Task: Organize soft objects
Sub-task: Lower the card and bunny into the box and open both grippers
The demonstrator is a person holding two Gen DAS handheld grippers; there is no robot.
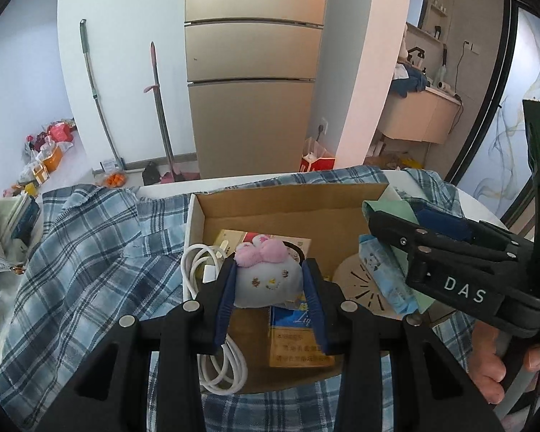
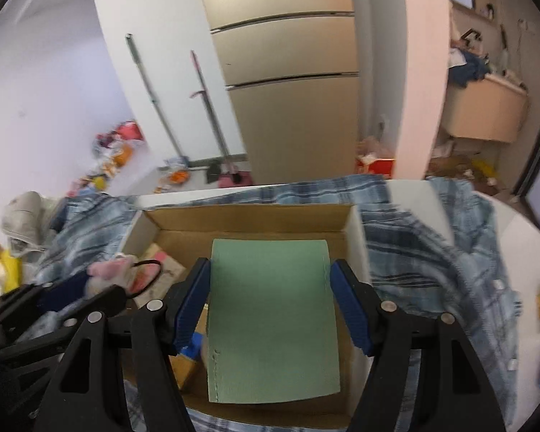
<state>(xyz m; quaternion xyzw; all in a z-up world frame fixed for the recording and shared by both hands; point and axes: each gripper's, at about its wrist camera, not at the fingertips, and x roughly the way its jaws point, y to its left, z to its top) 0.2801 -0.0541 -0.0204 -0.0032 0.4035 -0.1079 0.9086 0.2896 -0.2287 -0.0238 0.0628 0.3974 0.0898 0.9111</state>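
While my left gripper (image 1: 270, 284) pinches the pale plush toy with the pink bow (image 1: 266, 273) and my right gripper (image 2: 270, 302) clamps the green cloth sheet (image 2: 271, 320) over the open cardboard box (image 1: 291, 201), releasing both together risks the cloth smothering the toy — or snagging the white coiled cable (image 1: 212, 352).

Count: one box (image 1: 288, 198), one plush (image 1: 266, 277), one green pad (image 2: 273, 320), one white cable (image 1: 212, 363), two mops (image 1: 93, 86), one fridge (image 1: 255, 72), two grippers (image 1: 270, 302).

matt cardboard box (image 1: 291, 205), fuzzy plush toy (image 1: 268, 275), woven plaid cloth (image 1: 90, 252).
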